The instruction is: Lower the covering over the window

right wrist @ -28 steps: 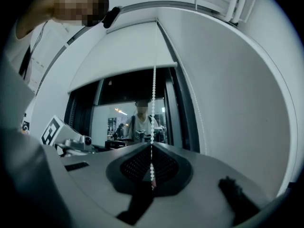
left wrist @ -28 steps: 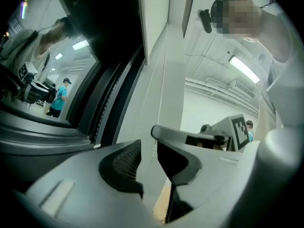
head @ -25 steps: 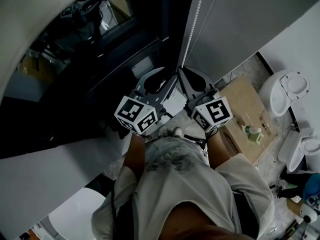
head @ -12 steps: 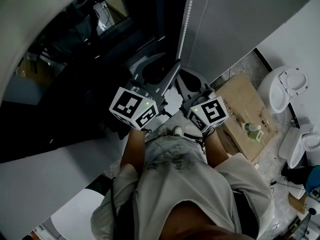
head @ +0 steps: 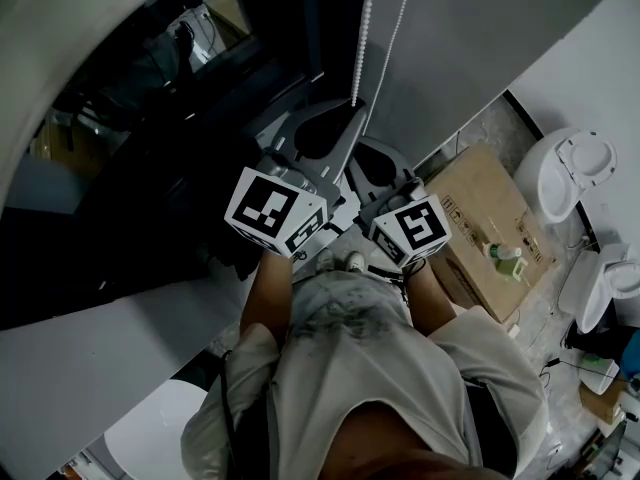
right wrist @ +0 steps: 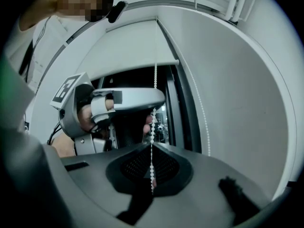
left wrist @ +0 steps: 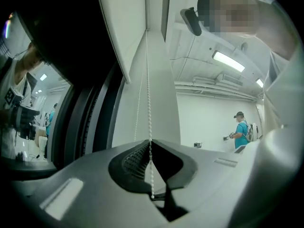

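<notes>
A white bead chain (head: 360,38) hangs beside the dark window (head: 150,118). Both grippers hold the same strand. My left gripper (head: 352,110) is the upper one; its jaws have just been closing and now pinch the bead chain (left wrist: 150,127). My right gripper (head: 360,148) sits just below it, shut on the chain (right wrist: 152,127), and from there the left gripper (right wrist: 153,103) shows right above. The chain's second strand (right wrist: 202,113) hangs free against the wall. The white roller blind (right wrist: 128,51) covers only the window's top.
A cardboard box (head: 490,223) with a green bottle (head: 505,260) lies on the floor to the right, next to white toilets (head: 575,178). A person in a teal shirt (left wrist: 241,129) stands far off by the wall.
My left gripper has risen along the chain, from beside the right gripper to above it, and its open jaws have closed on the beads. The right gripper has stayed where it was.
</notes>
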{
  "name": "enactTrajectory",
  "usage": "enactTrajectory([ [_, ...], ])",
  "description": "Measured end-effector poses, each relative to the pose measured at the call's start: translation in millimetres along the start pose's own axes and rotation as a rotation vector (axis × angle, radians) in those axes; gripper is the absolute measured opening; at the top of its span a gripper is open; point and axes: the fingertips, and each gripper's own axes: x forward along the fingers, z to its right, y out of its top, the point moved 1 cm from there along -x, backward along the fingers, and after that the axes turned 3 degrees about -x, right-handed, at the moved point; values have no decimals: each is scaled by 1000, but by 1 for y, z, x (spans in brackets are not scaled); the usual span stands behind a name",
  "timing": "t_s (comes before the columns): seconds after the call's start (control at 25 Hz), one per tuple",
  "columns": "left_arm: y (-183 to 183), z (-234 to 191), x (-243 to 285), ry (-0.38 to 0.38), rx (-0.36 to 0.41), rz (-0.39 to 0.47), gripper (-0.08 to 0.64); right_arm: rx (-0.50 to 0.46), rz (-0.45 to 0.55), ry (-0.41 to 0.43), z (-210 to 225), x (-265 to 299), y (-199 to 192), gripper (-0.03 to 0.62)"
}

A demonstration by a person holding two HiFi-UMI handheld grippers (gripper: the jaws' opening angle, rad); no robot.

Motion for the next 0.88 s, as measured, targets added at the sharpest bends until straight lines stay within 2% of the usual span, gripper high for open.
enactTrajectory([
  [0.12,0,1,0,-4,-3,2,17,-26,-25,6,-2,0,-4,20],
  [0.24,1,1,-1,1,-21,6,17,-10,-29,19,-7,-3,-4,20],
  [0.32,2,1,-3,3,-25,8,17,-11,-12,26,-9,-7,1,23],
  [0.56,-2,-3,-7,18,-18,-6,15,29,91,44,-9,-21,32,106],
  [0.72,-17,-5,-11,24,-46,-28,15,2,105,38,-4,-30,40,114],
  [0.88,-32,-6,-14,39,-54,-62,15,17,119,41,-1,-33,45,123],
])
